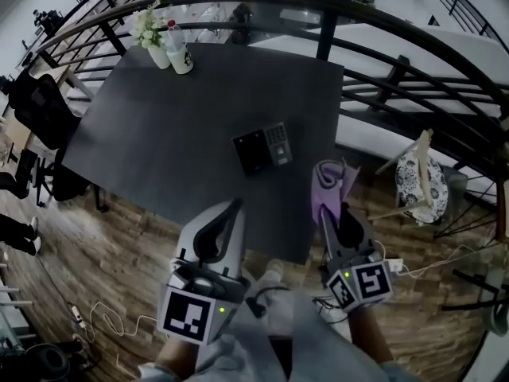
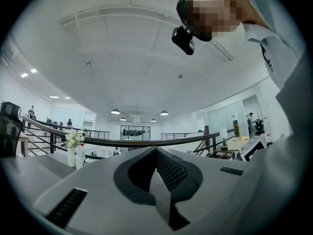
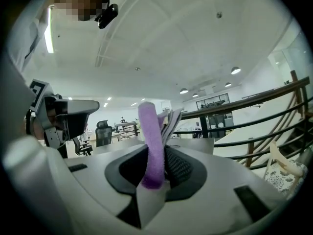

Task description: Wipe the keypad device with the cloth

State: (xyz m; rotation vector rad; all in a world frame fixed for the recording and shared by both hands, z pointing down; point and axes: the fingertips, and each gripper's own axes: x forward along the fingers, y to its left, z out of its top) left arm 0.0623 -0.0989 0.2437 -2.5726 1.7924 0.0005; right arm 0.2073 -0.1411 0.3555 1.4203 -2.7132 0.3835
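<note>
The keypad device point(image 1: 263, 148), black with a grey key panel on its right, lies near the front edge of the dark table point(image 1: 159, 126). A purple cloth point(image 1: 328, 185) point(image 3: 152, 141) stands up from my right gripper point(image 1: 332, 207) point(image 3: 157, 173), whose jaws are shut on it, in front of the table and right of the device. My left gripper point(image 1: 231, 210) point(image 2: 157, 173) hovers before the table's front edge, jaws shut with nothing between them. Both grippers point upward, away from the device.
A white vase of flowers point(image 1: 151, 34) point(image 2: 73, 148) and a bottle point(image 1: 180, 50) stand at the table's far left corner. A black curved railing point(image 1: 382, 30) runs behind and right. A patterned chair point(image 1: 421, 177) is at right, office chairs point(image 1: 36, 110) at left, cables on the wood floor.
</note>
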